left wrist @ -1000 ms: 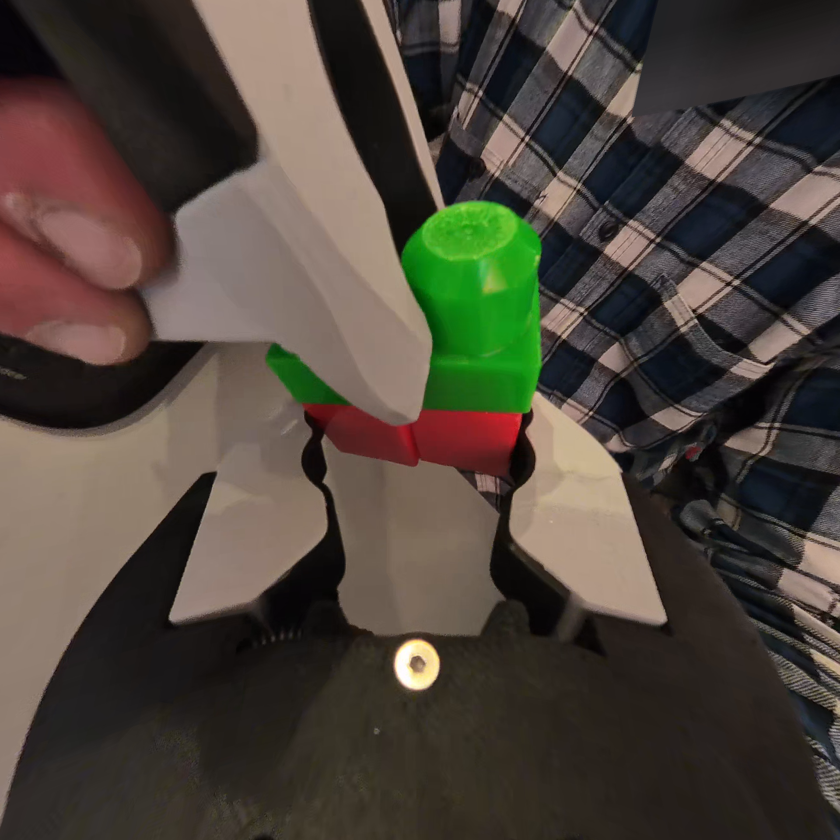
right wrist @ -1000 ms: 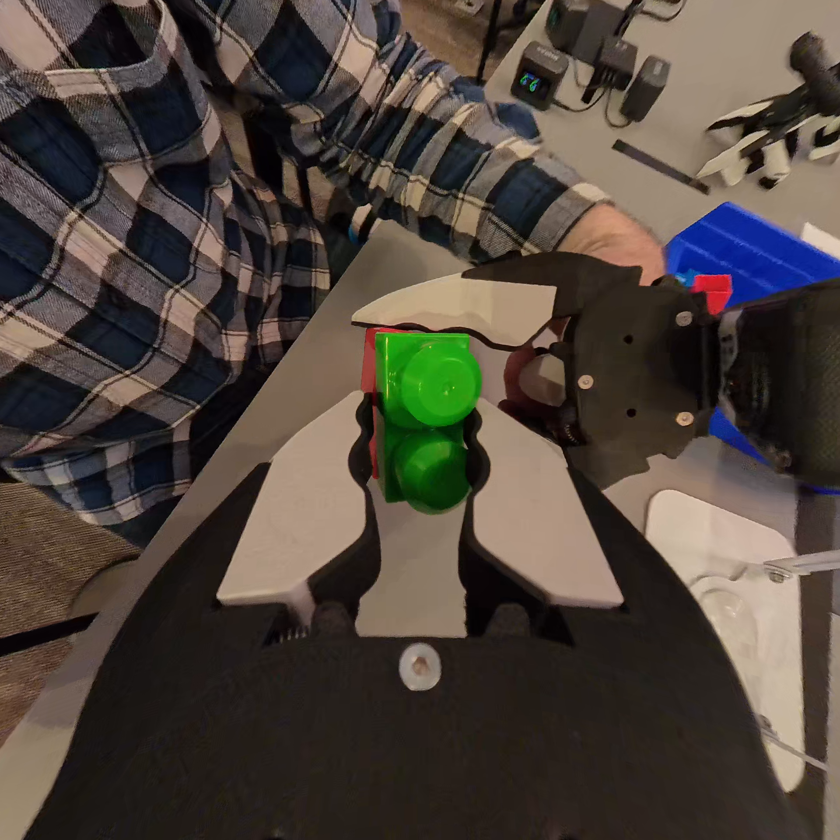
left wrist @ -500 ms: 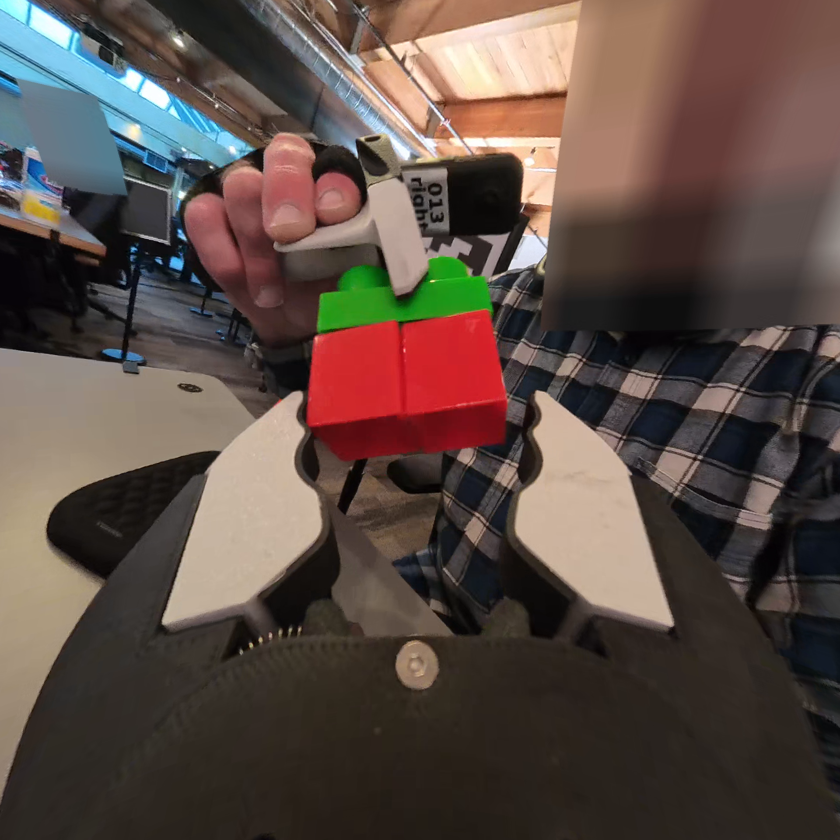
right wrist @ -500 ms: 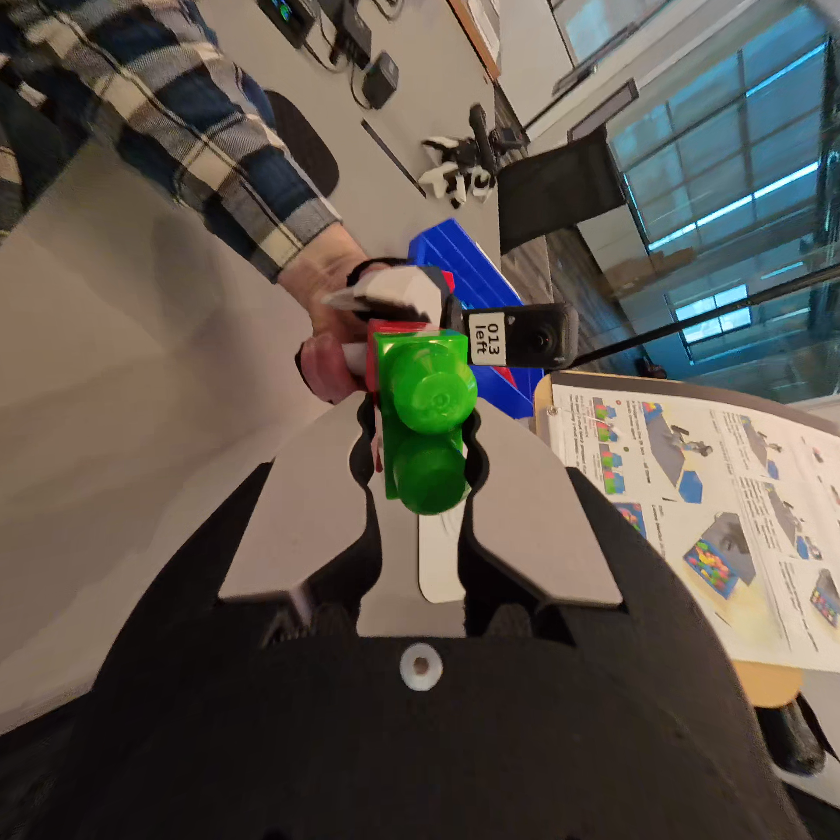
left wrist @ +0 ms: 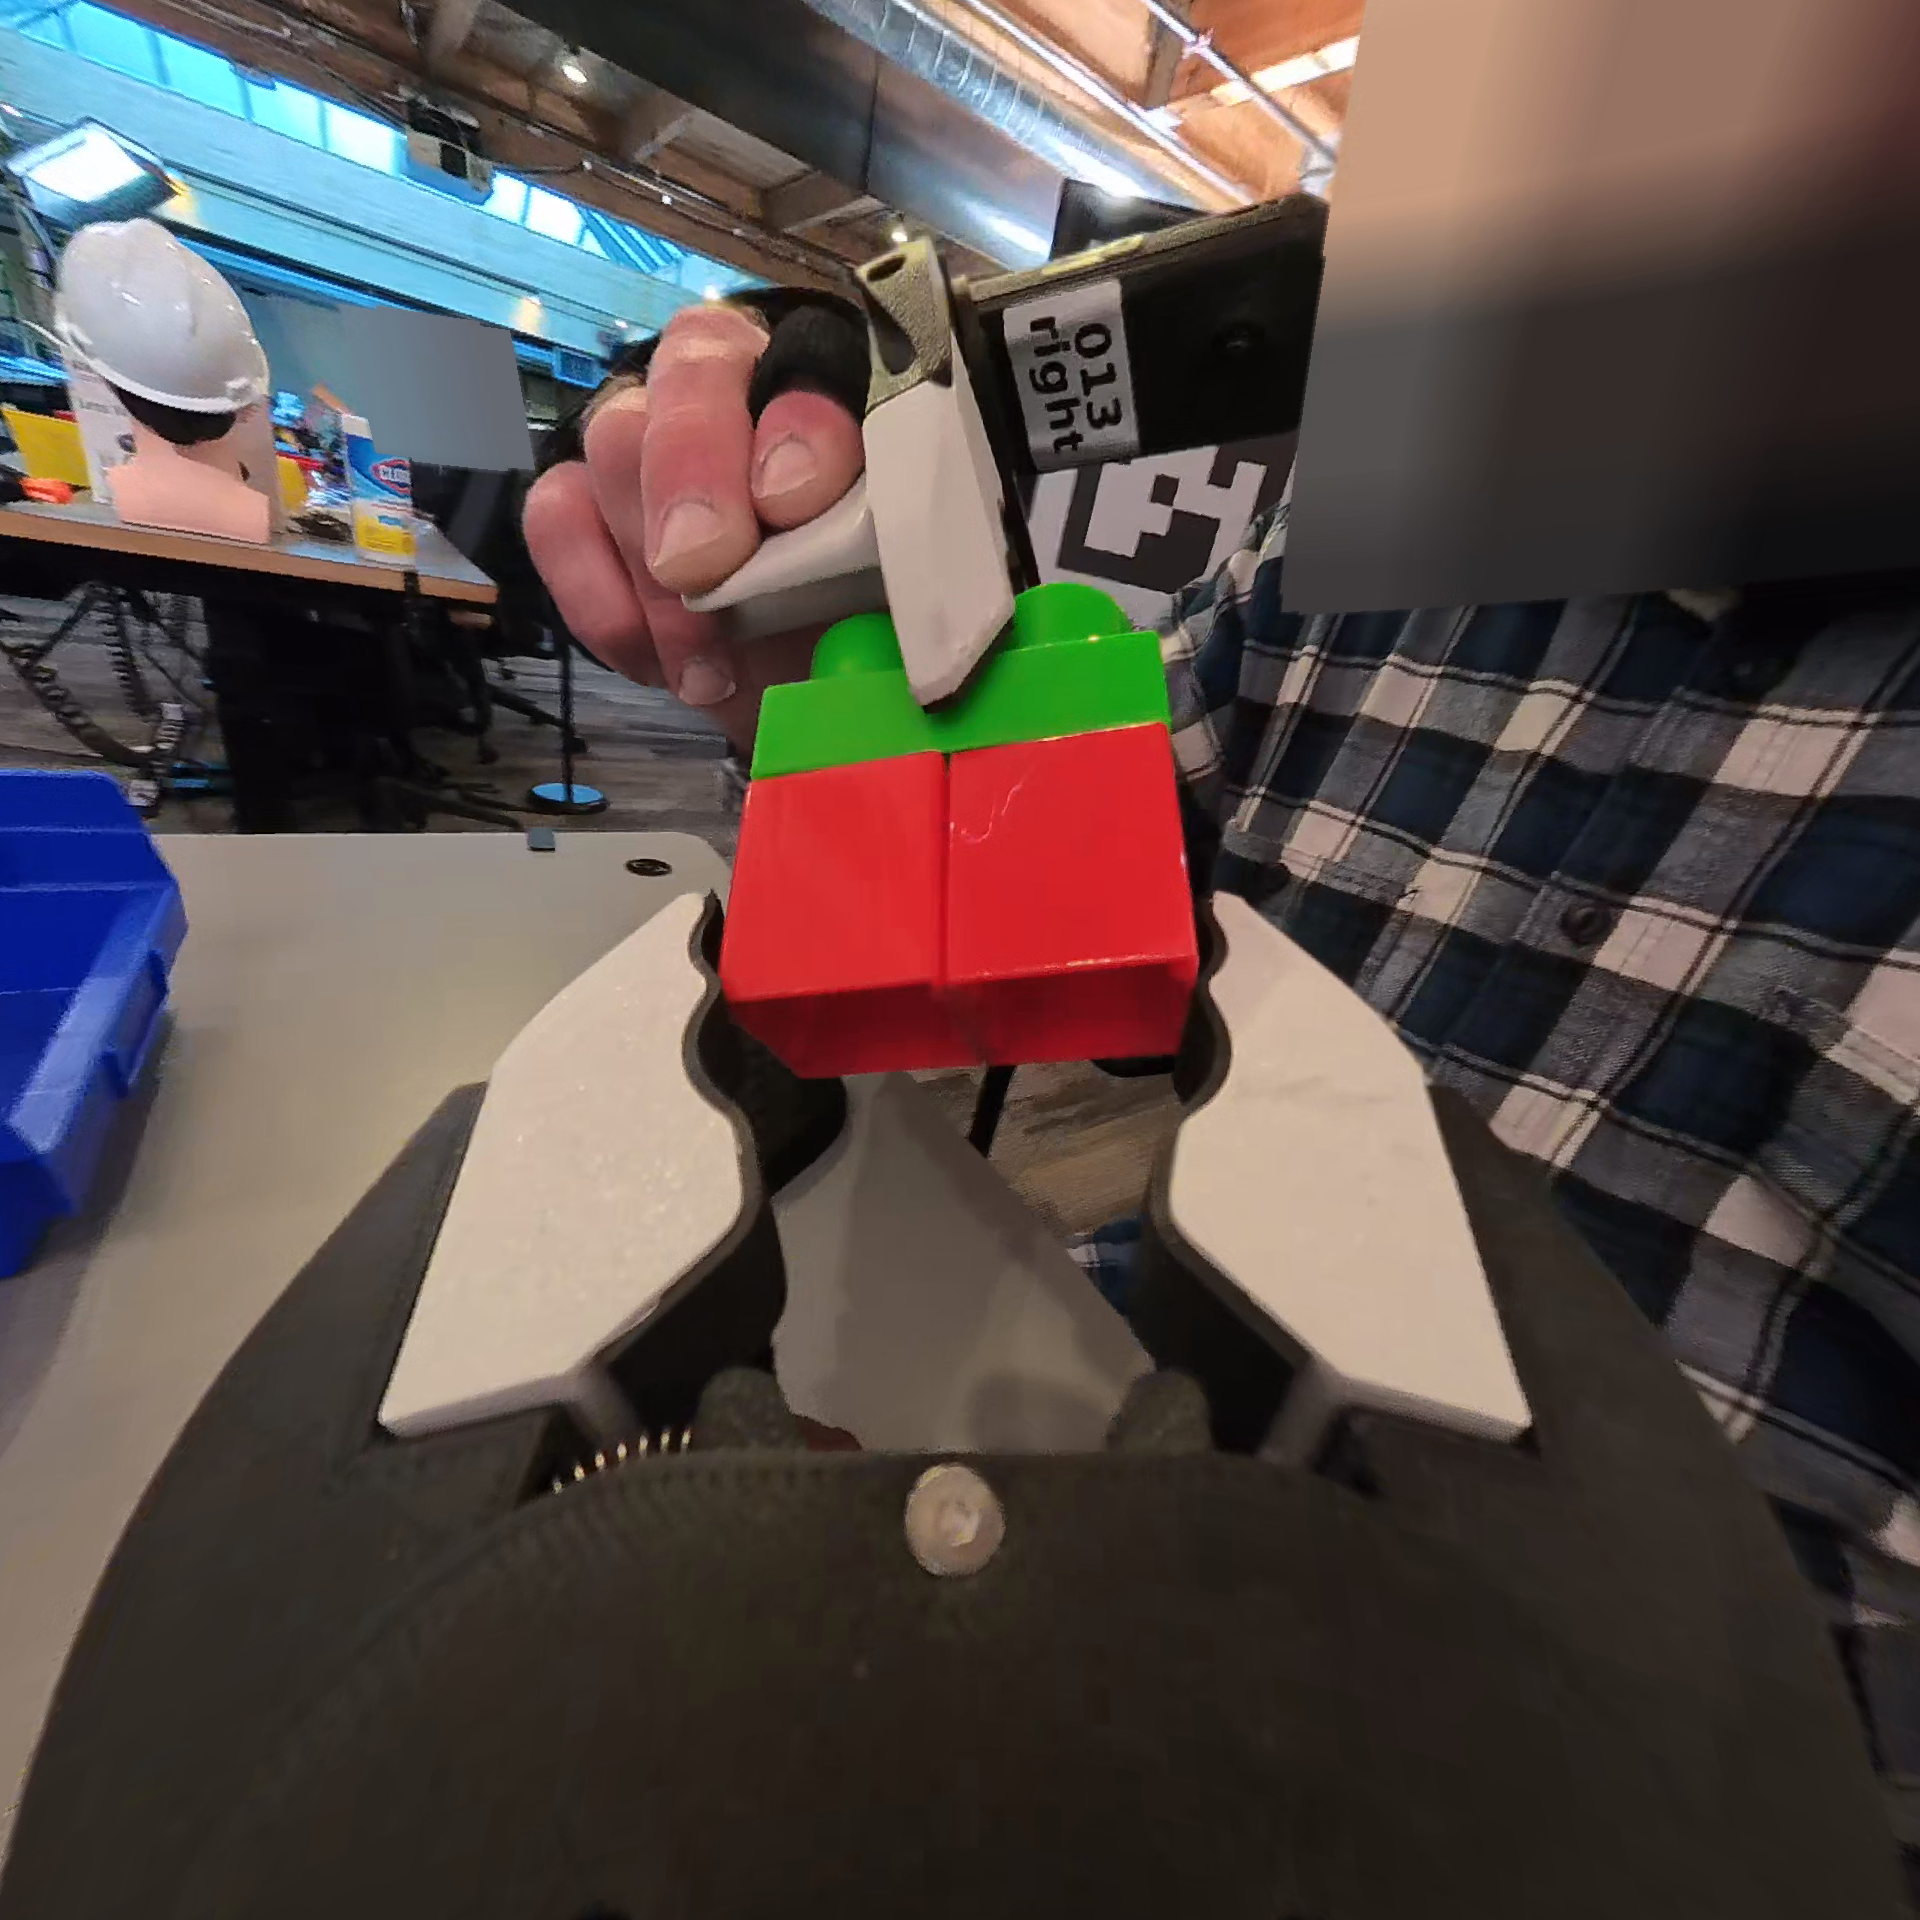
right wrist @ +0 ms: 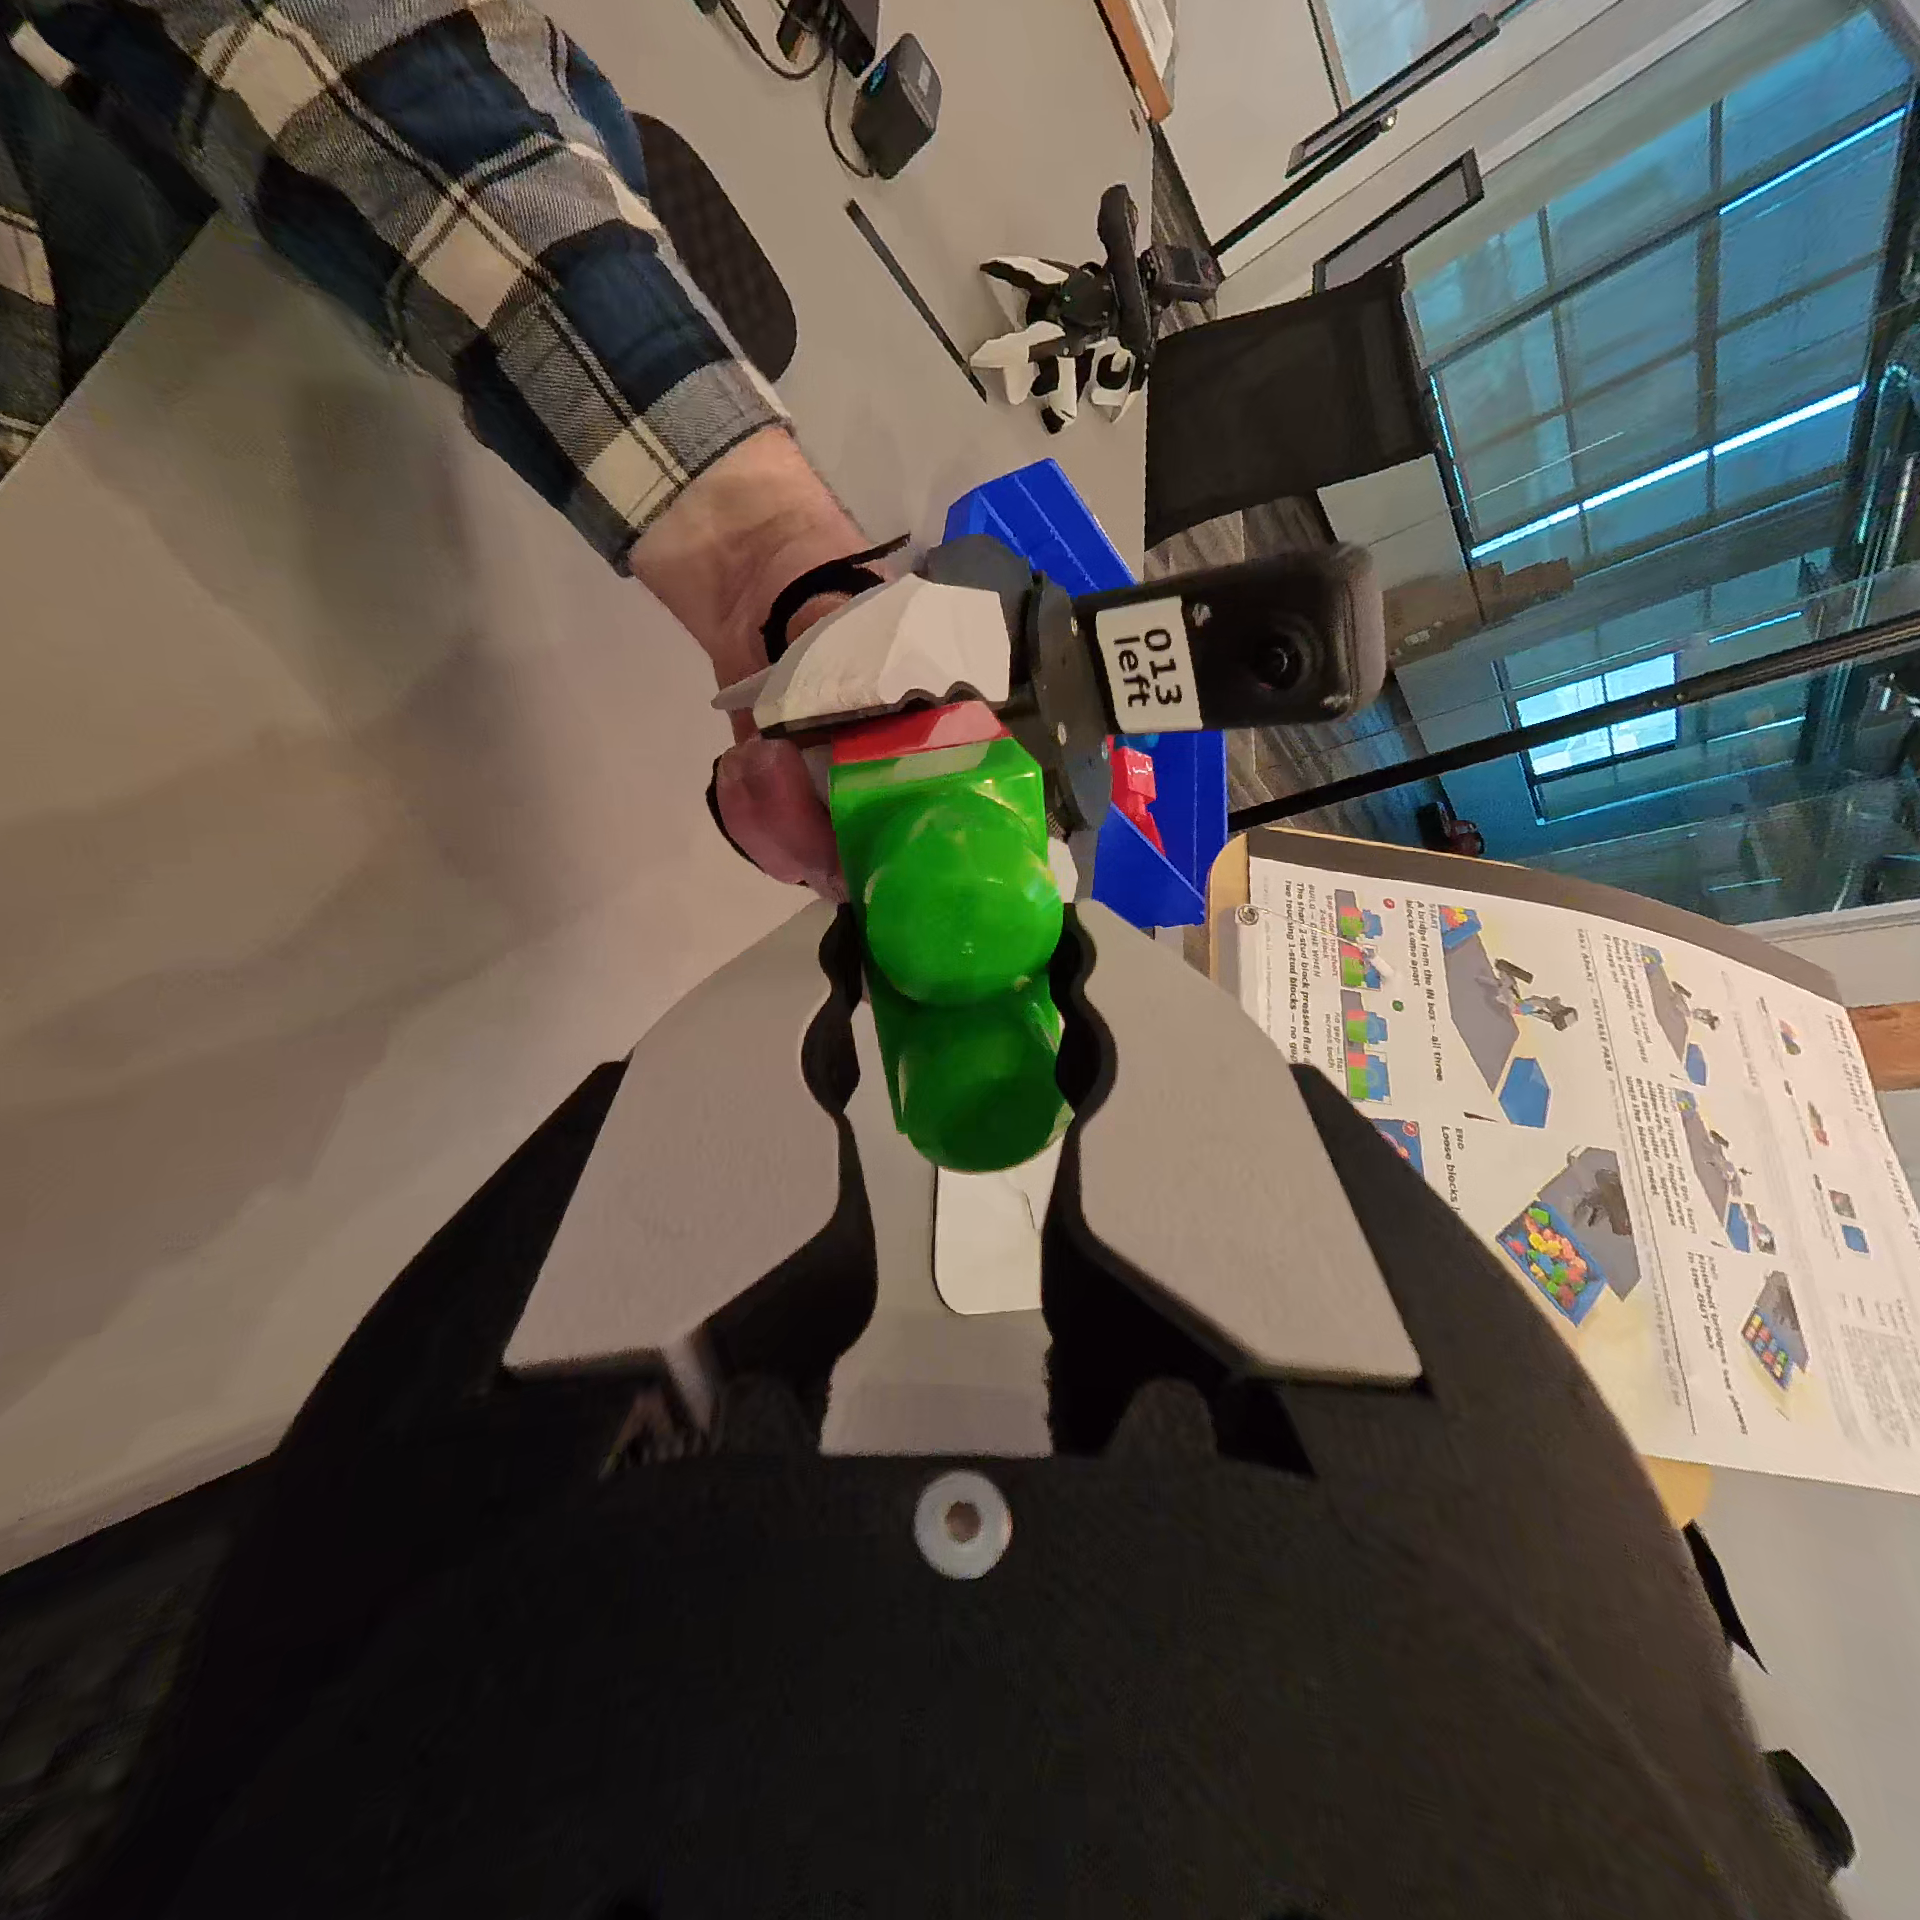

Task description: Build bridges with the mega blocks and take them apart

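The small bridge was held up in the air above the tabletop point(left wrist: 343, 987), in front of a person in a blue and white checked shirt point(left wrist: 1558, 883). It was made of a green block point(left wrist: 1049, 691) with two studs sitting across two red blocks point(left wrist: 966, 904) that stood side by side, touching.

The right gripper point(right wrist: 961, 997) had its fingers point(right wrist: 1174, 1122) clamped on the green block point(right wrist: 951, 966), one on each long side, with the studs pointing back toward its camera. In the left wrist view one of its white fingers point(left wrist: 940, 540) lay across the top of the green block between the studs, and the hand point(left wrist: 686, 488) around its handle showed behind.

The left gripper point(left wrist: 961, 966) had its fingers point(left wrist: 613, 1122) spread wide around the pair of red blocks, one at each outer side. The left finger sat right against the red edge; at the right finger I could not tell whether it pressed or stood just clear. From the right wrist view, one white finger point(right wrist: 883, 655) of the left gripper lay flat on the red blocks point(right wrist: 904, 732).

A blue bin point(left wrist: 73, 997) sat on the tabletop to the left, and a printed instruction sheet point(right wrist: 1558, 1143) lay on a board beside it.
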`<state>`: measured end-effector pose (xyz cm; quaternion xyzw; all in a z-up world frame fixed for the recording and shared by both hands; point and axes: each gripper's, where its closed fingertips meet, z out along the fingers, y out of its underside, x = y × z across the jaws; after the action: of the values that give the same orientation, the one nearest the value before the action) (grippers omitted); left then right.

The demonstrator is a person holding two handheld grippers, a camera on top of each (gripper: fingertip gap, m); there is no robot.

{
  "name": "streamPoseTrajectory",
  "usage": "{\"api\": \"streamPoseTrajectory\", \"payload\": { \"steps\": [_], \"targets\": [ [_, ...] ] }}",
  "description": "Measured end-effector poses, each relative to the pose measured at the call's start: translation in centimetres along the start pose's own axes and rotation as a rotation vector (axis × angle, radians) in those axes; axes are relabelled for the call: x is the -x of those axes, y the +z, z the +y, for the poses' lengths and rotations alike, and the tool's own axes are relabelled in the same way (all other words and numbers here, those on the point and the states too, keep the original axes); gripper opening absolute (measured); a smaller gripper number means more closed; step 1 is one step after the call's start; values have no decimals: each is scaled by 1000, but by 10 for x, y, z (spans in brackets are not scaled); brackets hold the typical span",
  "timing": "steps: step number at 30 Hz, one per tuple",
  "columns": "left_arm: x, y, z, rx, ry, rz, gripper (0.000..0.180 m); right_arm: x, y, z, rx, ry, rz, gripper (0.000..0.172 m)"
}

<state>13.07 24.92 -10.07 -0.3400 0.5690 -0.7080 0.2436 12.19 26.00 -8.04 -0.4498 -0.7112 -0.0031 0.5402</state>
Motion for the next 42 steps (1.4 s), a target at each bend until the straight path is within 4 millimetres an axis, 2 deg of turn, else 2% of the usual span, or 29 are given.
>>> {"api": "streamPoseTrajectory", "payload": {
  "steps": [10, 13, 16, 19, 23, 25, 27, 29, 32, 37, 42],
  "targets": [
    [4, 1, 5, 84, 67, -81, 81, 3, -1, 5, 34, -58, -7, 36],
    [8, -2, 1, 51, 82, -102, 80, -2, 1, 7, 62, -93, 32, 36],
    [15, -6, -8, 50, 143, -194, 80, -13, -3, 8, 43, -86, 91, 41],
    [28, -17, -20, 90, 271, -391, 80, -24, -14, 15, -29, 150, 90, 52],
    [48, -35, -31, 251, 546, -728, 80, -39, -24, 27, -259, 778, -3, 65],
    [52, -36, -36, 341, 685, -835, 80, -39, -22, 35, -339, 991, -59, 72],
    [55, -34, -39, 411, 797, -920, 80, -37, -16, 37, -409, 1153, -135, 69],
    [54, -26, -38, 482, 896, -948, 80, -36, -12, 37, -470, 1284, -216, 57],
    [54, -16, -35, 542, 1000, -981, 80, -34, -7, 37, -532, 1348, -310, 43],
    [56, -14, -31, 552, 1011, -983, 79, -28, -7, 41, -527, 1341, -370, 42],
    [56, -11, -34, 528, 998, -982, 77, -30, -10, 39, -494, 1283, -348, 42]
  ]
}}
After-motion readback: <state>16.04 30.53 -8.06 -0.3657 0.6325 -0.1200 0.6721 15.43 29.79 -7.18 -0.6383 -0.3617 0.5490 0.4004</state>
